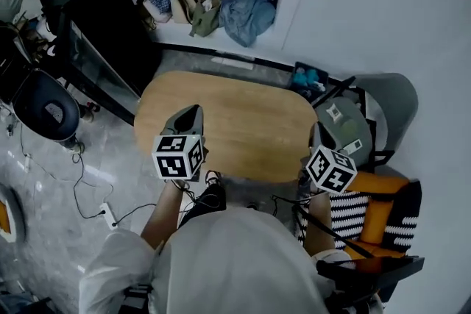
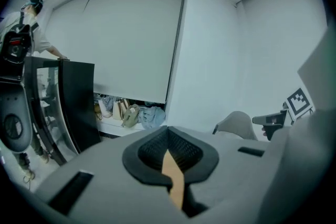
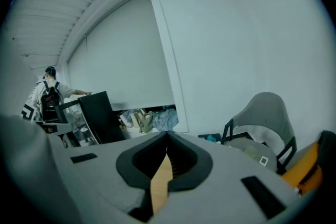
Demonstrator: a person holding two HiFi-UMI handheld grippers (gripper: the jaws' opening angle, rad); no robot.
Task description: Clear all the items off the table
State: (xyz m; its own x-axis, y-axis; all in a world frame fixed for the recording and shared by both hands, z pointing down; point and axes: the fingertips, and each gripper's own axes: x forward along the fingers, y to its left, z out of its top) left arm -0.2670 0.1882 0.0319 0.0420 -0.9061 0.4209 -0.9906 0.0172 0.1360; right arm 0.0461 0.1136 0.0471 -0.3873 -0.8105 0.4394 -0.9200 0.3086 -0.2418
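Observation:
The oval wooden table [image 1: 243, 121] lies below me in the head view, and I see only bare wood on its top. My left gripper [image 1: 193, 109] hangs over the table's near left part with its jaws together and nothing between them. My right gripper [image 1: 318, 130] is held over the table's near right edge, also shut and empty. In the left gripper view the left gripper [image 2: 168, 129] shows its tips meeting, with a sliver of wood visible below. The right gripper [image 3: 168, 135] looks the same in the right gripper view.
A grey chair [image 1: 383, 106] stands at the table's right, with an orange and striped chair [image 1: 379, 217] nearer me. A black cabinet [image 1: 96, 33] stands far left. Bags and clothes [image 1: 213, 11] lie along the far wall. Cables [image 1: 81, 187] run across the floor at left. A person [image 3: 47, 94] stands by the cabinet.

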